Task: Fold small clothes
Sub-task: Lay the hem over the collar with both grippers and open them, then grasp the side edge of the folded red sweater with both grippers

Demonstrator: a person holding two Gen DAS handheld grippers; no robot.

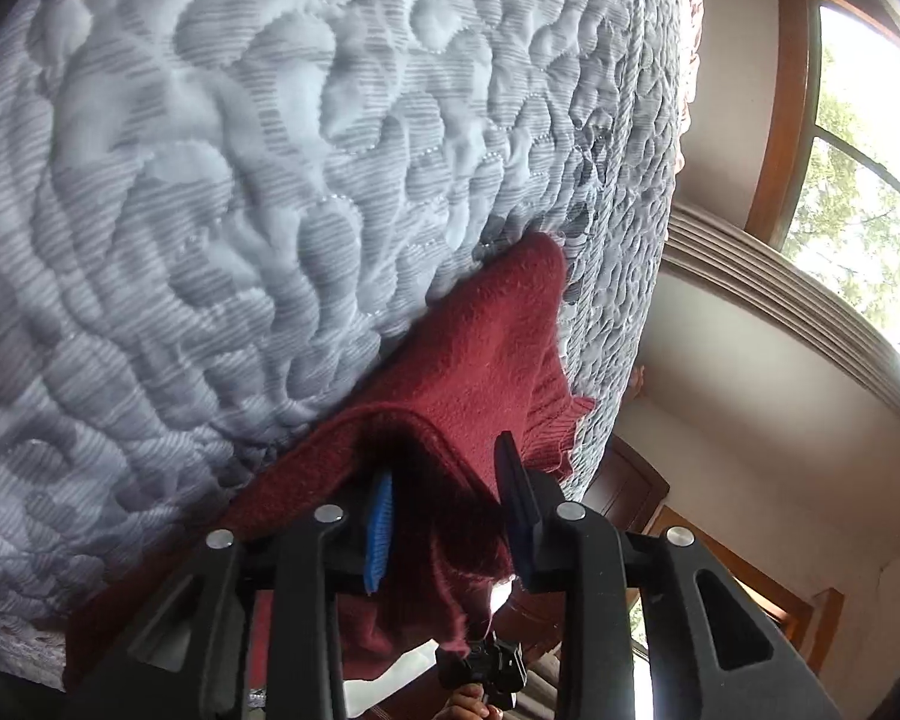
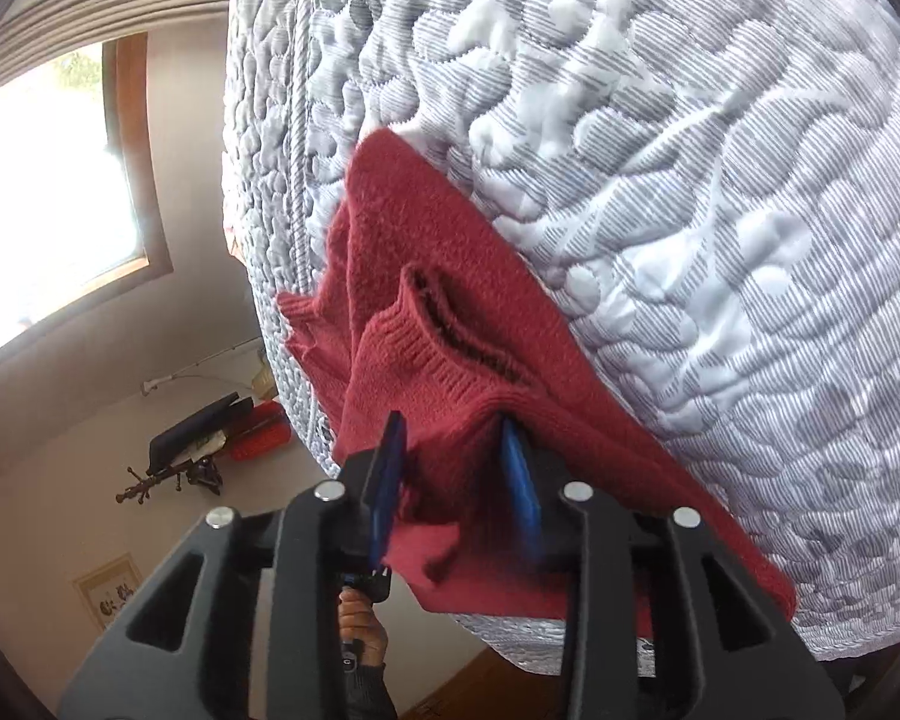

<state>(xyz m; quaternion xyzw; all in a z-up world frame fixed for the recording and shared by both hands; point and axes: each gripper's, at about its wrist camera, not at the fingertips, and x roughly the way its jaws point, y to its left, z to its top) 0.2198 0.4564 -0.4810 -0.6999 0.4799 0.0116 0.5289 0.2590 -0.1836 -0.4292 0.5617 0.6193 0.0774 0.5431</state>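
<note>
I am holding a dark red knitted sweater [image 1: 480, 360] with both of my grippers at the edge of a mattress [image 1: 240, 180] with grey and white quilted cover. In the left wrist view, my left gripper [image 1: 444, 510] is at 6 o'clock, and its jaws are standing a little apart with a thick bunch of the red knit between them; the fabric is filling the gap, so the jaws are clamped on the sweater. The rest of the garment is lying on the mattress and going up toward 1 o'clock, where a ribbed cuff [image 1: 561, 426] is hanging over the mattress side.

In the right wrist view, my right gripper [image 2: 456, 480] is also at 6 o'clock, and its jaws are pinching a fold of the sweater [image 2: 450, 276] just under a ribbed opening [image 2: 426, 348]. The blue pads [image 2: 519, 480] are pressing the knit from both sides. A window [image 2: 48, 180] is showing at 9 o'clock. A hand [image 2: 360, 624] in a dark sleeve is appearing under the gripper.
</note>
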